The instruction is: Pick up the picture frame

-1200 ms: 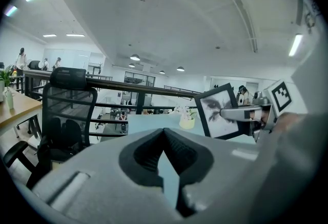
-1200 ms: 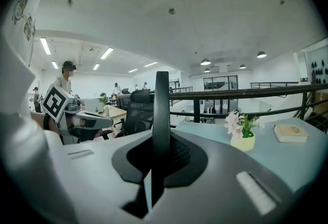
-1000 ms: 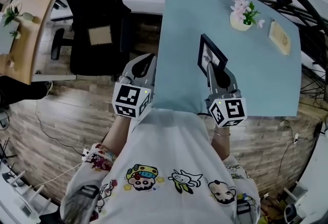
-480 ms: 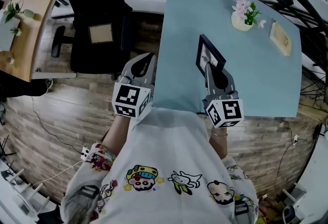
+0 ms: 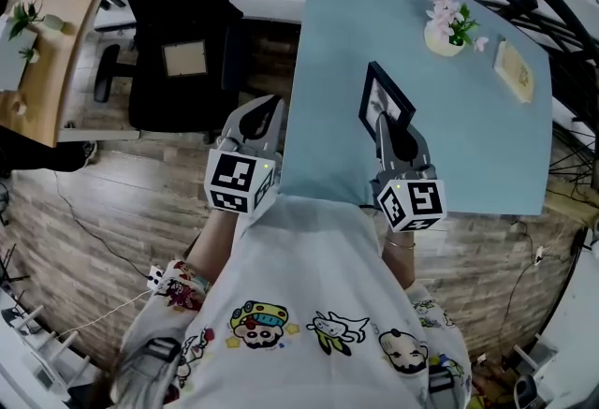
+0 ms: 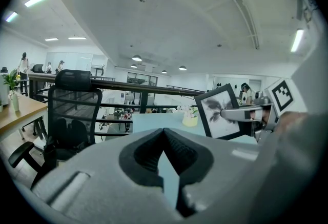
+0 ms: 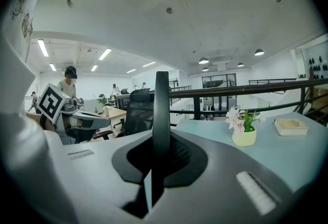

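Note:
The black picture frame (image 5: 382, 104) stands on edge above the light blue table (image 5: 468, 145), lifted clear of it, with my right gripper (image 5: 386, 123) shut on its near edge. In the right gripper view the frame (image 7: 161, 110) shows edge-on as a thin black bar clamped between the pads. The left gripper view shows the frame's print (image 6: 220, 112) and the right gripper holding it. My left gripper (image 5: 271, 108) hovers at the table's left edge, shut and empty; its jaws meet with nothing between them (image 6: 165, 138).
A yellow pot of pink flowers (image 5: 444, 27) and a small book (image 5: 511, 68) sit at the table's far right. A black office chair (image 5: 182, 33) stands left of the table, a wooden desk (image 5: 42, 61) beyond it. Dark railing runs behind the table.

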`<move>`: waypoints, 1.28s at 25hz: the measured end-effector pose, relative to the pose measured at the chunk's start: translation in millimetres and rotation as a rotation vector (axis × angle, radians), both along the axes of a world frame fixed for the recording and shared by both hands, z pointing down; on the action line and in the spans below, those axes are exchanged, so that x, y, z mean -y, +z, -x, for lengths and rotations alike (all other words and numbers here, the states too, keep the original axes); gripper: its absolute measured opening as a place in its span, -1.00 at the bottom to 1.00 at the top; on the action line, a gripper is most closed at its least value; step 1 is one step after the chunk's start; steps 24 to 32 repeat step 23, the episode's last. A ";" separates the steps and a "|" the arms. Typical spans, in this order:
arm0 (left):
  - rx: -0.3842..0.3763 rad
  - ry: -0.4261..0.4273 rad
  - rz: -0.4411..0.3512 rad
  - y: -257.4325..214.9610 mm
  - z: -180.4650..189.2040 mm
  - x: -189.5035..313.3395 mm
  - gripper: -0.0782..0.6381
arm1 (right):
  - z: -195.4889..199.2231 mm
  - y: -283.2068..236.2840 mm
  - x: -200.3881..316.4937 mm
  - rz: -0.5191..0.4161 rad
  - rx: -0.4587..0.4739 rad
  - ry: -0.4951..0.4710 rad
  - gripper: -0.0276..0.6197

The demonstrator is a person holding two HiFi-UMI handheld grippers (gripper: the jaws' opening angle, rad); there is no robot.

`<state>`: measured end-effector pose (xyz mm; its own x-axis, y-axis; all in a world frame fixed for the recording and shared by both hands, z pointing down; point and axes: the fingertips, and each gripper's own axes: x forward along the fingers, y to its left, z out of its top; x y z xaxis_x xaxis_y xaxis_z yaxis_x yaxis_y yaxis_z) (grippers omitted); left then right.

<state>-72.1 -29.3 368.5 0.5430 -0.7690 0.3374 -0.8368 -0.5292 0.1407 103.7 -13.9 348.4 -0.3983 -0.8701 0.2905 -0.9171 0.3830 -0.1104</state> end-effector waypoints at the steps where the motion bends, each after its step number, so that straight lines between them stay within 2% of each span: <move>1: 0.000 0.000 0.000 0.0 0.4 0.4 -0.79 | -0.2 0.3 0.0 0.001 0.000 0.002 -0.85; 32: 0.002 -0.012 0.015 4.4 2.2 5.7 -0.79 | -5.7 7.1 6.3 0.026 0.020 0.004 -0.85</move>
